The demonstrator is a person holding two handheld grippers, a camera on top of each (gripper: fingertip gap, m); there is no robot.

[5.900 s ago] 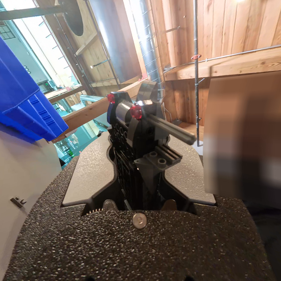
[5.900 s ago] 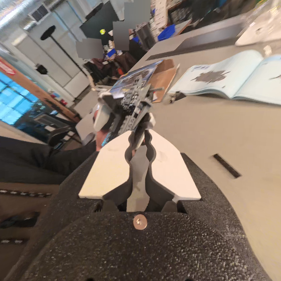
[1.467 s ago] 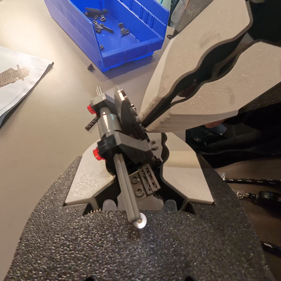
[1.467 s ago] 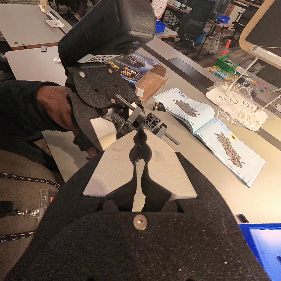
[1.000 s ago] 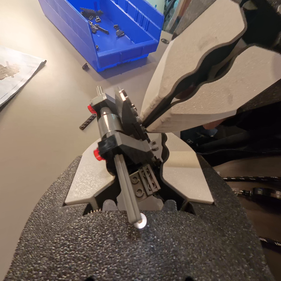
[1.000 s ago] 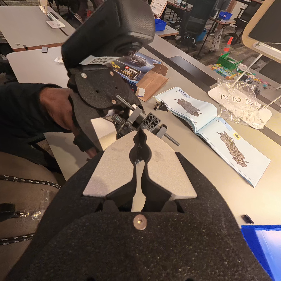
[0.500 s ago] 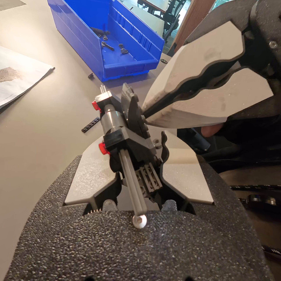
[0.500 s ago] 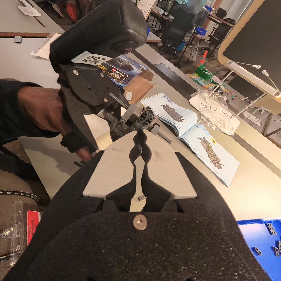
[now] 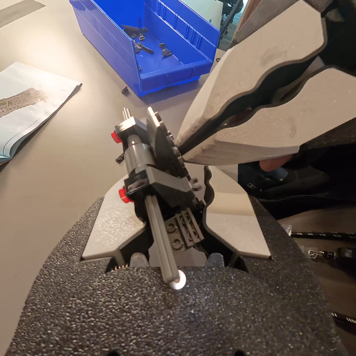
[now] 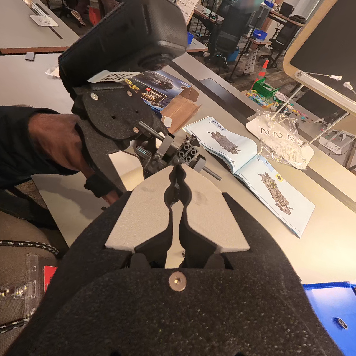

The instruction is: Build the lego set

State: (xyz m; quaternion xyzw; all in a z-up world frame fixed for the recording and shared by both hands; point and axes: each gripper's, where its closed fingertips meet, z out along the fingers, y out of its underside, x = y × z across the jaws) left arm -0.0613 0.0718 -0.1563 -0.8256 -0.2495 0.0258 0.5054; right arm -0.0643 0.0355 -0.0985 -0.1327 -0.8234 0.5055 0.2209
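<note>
Left gripper (image 9: 171, 194) clamps grey brick model (image 9: 154, 173), its pads against model's sides. Model's long rod (image 9: 163, 240) runs back toward camera. Right gripper (image 9: 180, 149) closed, tips touching model's right face. Blue bin (image 9: 173, 57) beyond model, booklet (image 9: 28, 100) to model's left.

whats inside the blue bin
A few small dark brick pieces lie scattered on the floor of the blue bin. The near wall hides part of the floor, so more may sit there.
</note>
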